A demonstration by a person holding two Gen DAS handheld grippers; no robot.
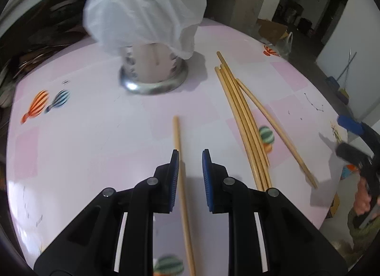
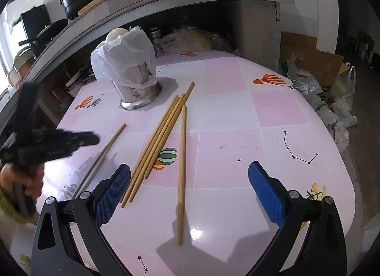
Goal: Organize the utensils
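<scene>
Barely started: all chopsticks lie on the table (image 2: 237, 114), none in the holder (image 1: 152, 71). Left gripper (image 1: 190, 157) open, straddling a lone chopstick (image 1: 181, 181), not clamped. Right gripper (image 2: 190, 176) wide open, empty, over another stick (image 2: 182, 169) beside the bundle (image 2: 156, 143).

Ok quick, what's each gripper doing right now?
Left gripper: open, straddling a single chopstick, not gripping.
Right gripper: wide open, empty.

Plastic bag (image 1: 144, 7) hides holder's contents; left gripper (image 2: 59, 144) blurred, jaws perhaps open.
</scene>
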